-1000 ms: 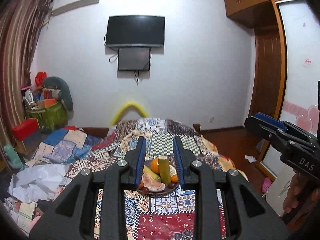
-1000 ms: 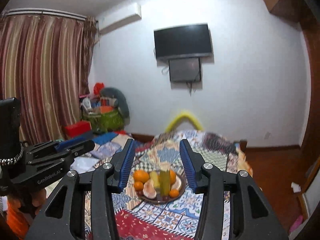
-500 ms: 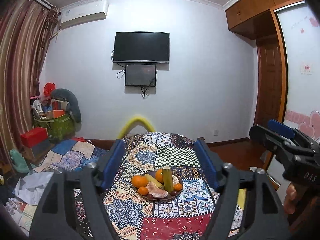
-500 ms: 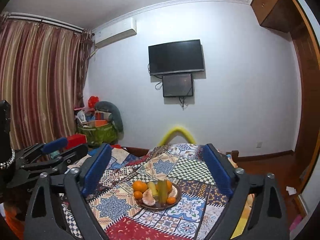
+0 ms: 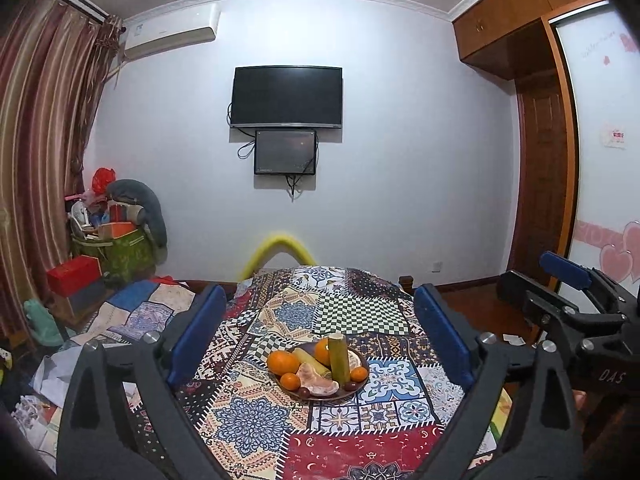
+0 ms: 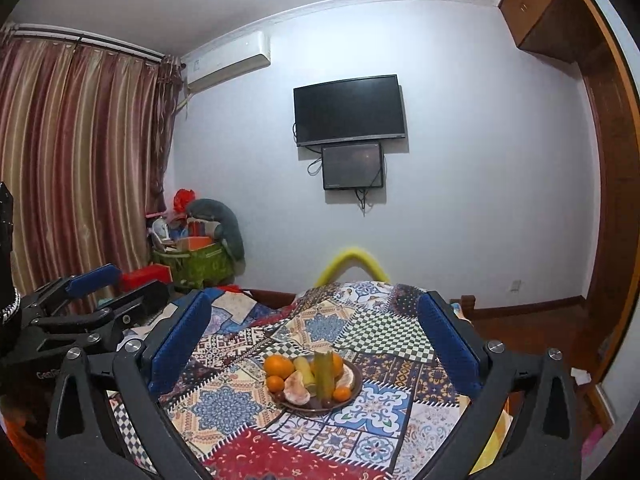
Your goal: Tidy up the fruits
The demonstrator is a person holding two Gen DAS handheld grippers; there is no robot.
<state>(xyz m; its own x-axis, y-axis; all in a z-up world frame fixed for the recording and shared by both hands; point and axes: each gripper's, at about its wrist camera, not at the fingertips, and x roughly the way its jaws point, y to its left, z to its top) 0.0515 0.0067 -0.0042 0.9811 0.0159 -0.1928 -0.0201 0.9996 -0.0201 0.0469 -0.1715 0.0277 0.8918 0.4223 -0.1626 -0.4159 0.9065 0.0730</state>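
Through the left wrist camera I saw my left gripper (image 5: 318,334) with its jaws spread wide and nothing between them, the blue pads (image 5: 198,332) standing well apart on either side of the fruit. It hung above the patchwork cloth (image 5: 256,420) that covered the worktop. On that cloth sat a brown plate (image 5: 358,390) piled with fruit: a large orange (image 5: 283,362) at the left, a second orange (image 5: 321,351) behind, a small orange (image 5: 290,381) at the front left and another (image 5: 359,374) at the right. A green stalk (image 5: 338,360), perhaps sugarcane, stood upright in the middle, a paler piece (image 5: 310,359) leaned beside it, and a peeled pomelo segment (image 5: 316,378) lay at the front. A few small dark fruits sat at the front rim; I could not tell what kind. My right gripper (image 5: 568,284) showed at the right edge, off the worktop's side.

Through the right wrist camera my right gripper (image 6: 316,332) also had its jaws wide apart and empty, framing the same plate (image 6: 354,392) from above. The large orange (image 6: 279,366) lay at the left, the upright stalk (image 6: 324,372) in the centre, the pomelo segment (image 6: 296,390) at the front. My left gripper (image 6: 98,292) appeared at the left edge, near the striped curtain (image 6: 80,168). A dark television (image 6: 349,110) hung on the far wall.
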